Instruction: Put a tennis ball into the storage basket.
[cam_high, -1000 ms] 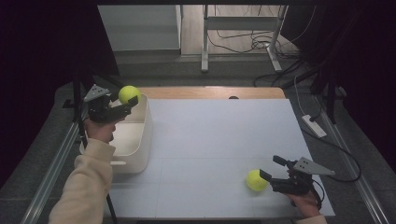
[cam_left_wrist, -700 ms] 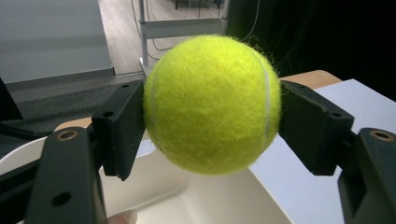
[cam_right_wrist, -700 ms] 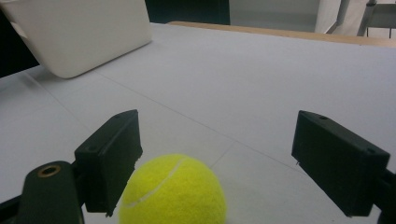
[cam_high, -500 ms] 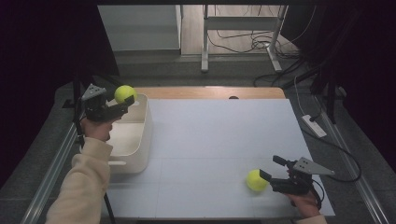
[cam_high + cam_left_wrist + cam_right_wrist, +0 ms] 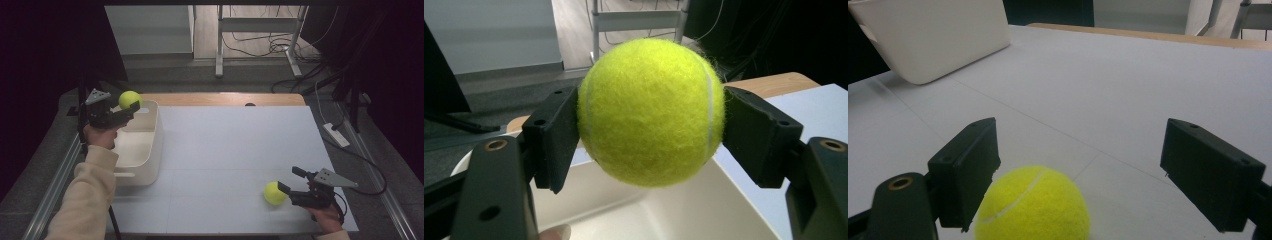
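Observation:
My left gripper (image 5: 126,107) is shut on a yellow tennis ball (image 5: 129,99) and holds it in the air over the far end of a white bin (image 5: 150,150). In the left gripper view that ball (image 5: 651,112) is clamped between both black pads, with the bin's inside (image 5: 659,210) below it. A second tennis ball (image 5: 274,193) rests on the white table near the front right. My right gripper (image 5: 290,181) stands open around it. In the right gripper view this ball (image 5: 1033,205) lies low between the spread jaws, close to the left pad (image 5: 968,162).
The white table surface (image 5: 230,145) has a wooden strip along its far edge. The bin (image 5: 933,35) stands at the table's left side. Metal rails run along both table sides. A power strip (image 5: 336,134) with cables lies off the right edge, and desk legs stand behind.
The left gripper has carried its ball slightly left and back over the bin's far end. The right gripper and its ball have stayed put.

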Demonstrator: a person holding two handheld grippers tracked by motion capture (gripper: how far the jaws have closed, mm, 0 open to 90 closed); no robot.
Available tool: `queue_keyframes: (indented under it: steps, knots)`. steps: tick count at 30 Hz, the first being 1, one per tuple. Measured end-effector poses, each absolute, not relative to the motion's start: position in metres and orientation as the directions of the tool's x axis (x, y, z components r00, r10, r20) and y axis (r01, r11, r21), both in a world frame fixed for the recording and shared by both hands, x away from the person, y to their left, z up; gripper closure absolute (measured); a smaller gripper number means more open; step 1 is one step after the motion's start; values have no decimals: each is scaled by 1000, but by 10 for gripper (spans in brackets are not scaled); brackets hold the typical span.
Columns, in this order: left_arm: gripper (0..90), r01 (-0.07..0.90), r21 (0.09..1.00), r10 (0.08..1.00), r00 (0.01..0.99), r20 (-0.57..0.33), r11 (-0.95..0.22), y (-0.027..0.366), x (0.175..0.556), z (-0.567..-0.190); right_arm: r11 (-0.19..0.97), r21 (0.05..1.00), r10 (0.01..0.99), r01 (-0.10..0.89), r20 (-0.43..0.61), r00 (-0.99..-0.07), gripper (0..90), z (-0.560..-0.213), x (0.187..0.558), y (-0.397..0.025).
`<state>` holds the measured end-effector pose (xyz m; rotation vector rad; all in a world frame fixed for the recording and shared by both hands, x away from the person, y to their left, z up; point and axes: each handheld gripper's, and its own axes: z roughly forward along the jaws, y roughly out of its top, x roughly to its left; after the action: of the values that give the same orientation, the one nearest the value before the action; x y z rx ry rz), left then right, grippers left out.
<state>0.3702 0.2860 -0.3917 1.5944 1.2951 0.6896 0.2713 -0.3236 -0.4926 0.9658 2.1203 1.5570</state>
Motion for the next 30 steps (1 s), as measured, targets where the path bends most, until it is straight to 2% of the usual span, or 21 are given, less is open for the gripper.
queue_keyframes:
  steps: [30]
  knots:
    - [272, 543, 839, 968, 224, -111, -29, 299, 386, -411, 169, 930, 692, 325, 123, -711, 159, -493, 272, -324]
